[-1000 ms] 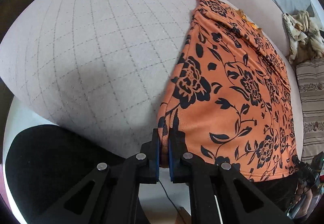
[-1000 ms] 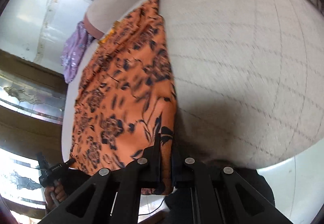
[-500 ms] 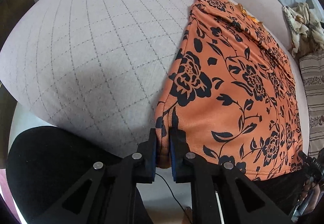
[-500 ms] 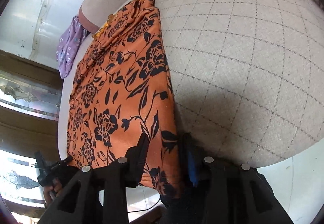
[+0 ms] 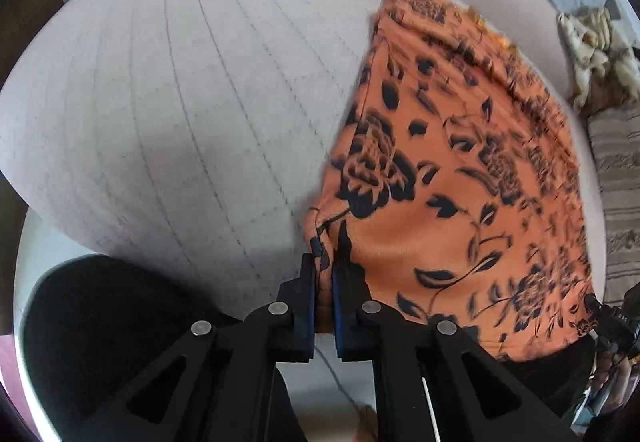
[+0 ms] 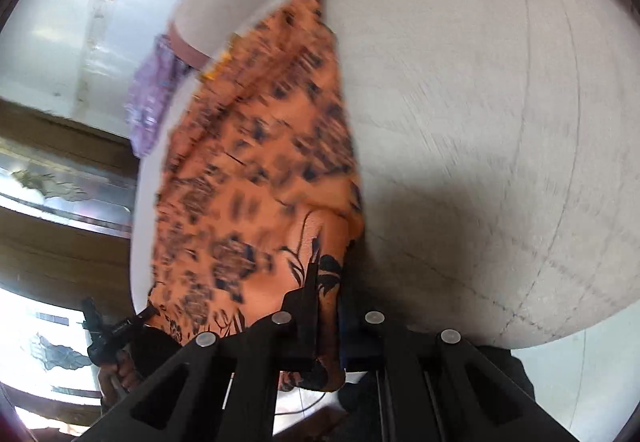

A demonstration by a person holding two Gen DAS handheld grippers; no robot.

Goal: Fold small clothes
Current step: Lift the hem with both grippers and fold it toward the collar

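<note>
I hold the left gripper closed on the near left corner of the orange floral garment. A pinch of hem sits between its blue pads, and the jaws stand almost together. I hold the right gripper clamped on the opposite near corner of the same garment. Its jaws have just closed again after a brief release, and the fabric is now pressed between them, with a tail of cloth hanging below the fingers.

Position of the work: ahead of both tools, the garment lies spread along the pale quilted cushion. From the left gripper it extends forward and to the right. From the right gripper it extends forward and to the left. The far end narrows toward the back of the cushion. The near edge runs between my two grippers, close to the cushion's front.

Status, as I judge it: the garment is laid out roughly flat and both near corners are secured. No fold is visible yet. Remaining: carry the near edge forward over the far end, release, then fold again to reduce the piece.

Other cloth lies beyond the work area: a purple garment and a cream bundle. I judge these still to be folded.
</note>
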